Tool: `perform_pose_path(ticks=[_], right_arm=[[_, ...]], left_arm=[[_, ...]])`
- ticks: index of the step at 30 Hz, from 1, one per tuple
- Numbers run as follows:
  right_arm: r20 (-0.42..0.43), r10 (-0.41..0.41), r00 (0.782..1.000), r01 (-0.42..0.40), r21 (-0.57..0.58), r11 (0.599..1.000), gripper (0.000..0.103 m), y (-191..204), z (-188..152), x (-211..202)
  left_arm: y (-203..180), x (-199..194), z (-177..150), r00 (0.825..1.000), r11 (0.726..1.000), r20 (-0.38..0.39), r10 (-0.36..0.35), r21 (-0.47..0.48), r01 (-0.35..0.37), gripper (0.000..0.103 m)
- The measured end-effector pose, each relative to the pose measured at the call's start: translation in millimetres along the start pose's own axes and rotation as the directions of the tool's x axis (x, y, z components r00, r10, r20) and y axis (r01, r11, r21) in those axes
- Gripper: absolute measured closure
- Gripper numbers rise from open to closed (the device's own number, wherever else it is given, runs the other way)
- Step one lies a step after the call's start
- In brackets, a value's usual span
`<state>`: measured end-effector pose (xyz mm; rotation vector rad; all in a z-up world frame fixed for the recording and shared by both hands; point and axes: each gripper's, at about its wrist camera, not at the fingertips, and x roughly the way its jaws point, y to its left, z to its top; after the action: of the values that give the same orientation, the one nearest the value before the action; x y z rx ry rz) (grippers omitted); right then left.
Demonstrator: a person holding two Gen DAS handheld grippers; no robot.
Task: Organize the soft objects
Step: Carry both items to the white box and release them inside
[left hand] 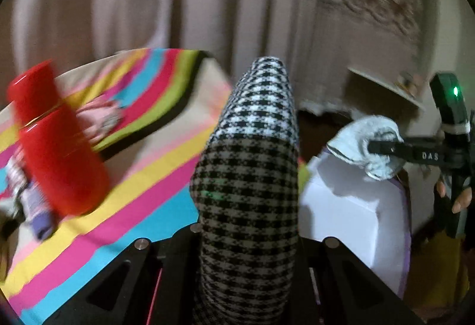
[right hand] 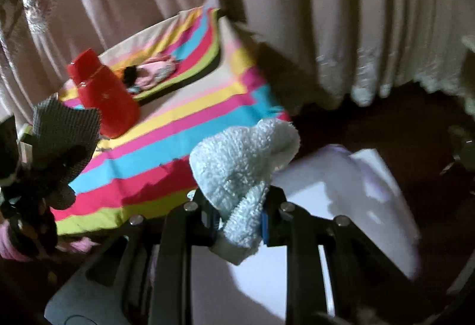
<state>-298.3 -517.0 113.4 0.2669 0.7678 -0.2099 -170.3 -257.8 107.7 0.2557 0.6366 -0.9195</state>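
We hold a soft item in each gripper. Our left gripper (left hand: 249, 236) is clamped nearly closed on a black-and-white checked cloth (left hand: 252, 146), which stands up between the jaws with its long axis running away from the camera. Our right gripper (right hand: 240, 224) is pinched narrow on a pale blue fluffy cloth (right hand: 243, 164), whose bulk flops forward above the jaws; from the left wrist view the same cloth (left hand: 365, 143) shows at the tip of the right gripper (left hand: 383, 148).

The relation that matters is the white box (right hand: 341, 206): it lies directly beneath and just ahead of the right gripper, so the blue cloth hangs over it. From the left gripper, the white box (left hand: 350, 206) sits off to the right, beside the checked cloth rather than under it. We judge the right hand the nearer one for a drop.

Behind, on the striped surface (right hand: 184, 123), stand a red bottle (right hand: 104, 93) and a pink garment (right hand: 154, 72), well apart from both grippers. Blur softens most edges.
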Motion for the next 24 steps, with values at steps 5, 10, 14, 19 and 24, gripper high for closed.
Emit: perform_pose_path(ticks=[5, 10, 14, 19, 24], right_arm=[[0.0, -0.15, 0.989, 0.15, 0.006, 0.989, 0.079, -28.7, -9.0, -20.3], [-0.01, -0.211, 0.978, 0.211, 0.048, 0.976, 0.079, -57.9, -20.9, -34.6], [-0.017, -0.221, 0.975, 0.222, 0.062, 0.973, 0.078, -71.6, -29.5, -46.0], [-0.031, -0.185, 0.982, 0.186, 0.054, 0.981, 0.073, -72.6, -35.1, -52.6], [-0.051, -0.228, 0.972, 0.229, 0.003, 0.973, 0.035, -65.1, -36.4, -48.3]], left_arm=[[-52.1, 37.5, 12.4, 0.983, 0.988, -0.124, -0.136, 0.063, 0.144, 0.091], [-89.2, 65.7, 14.3, 0.967, 0.97, -0.202, -0.154, 0.153, 0.187, 0.091], [-137.8, 55.7, 5.6, 0.96, 0.947, -0.223, -0.172, 0.23, 0.223, 0.091], [-153.2, 60.5, 2.9, 0.923, 0.926, -0.262, -0.28, 0.181, 0.332, 0.071], [-133.9, 57.2, 1.0, 0.928, 0.941, -0.263, -0.264, 0.141, 0.307, 0.044]])
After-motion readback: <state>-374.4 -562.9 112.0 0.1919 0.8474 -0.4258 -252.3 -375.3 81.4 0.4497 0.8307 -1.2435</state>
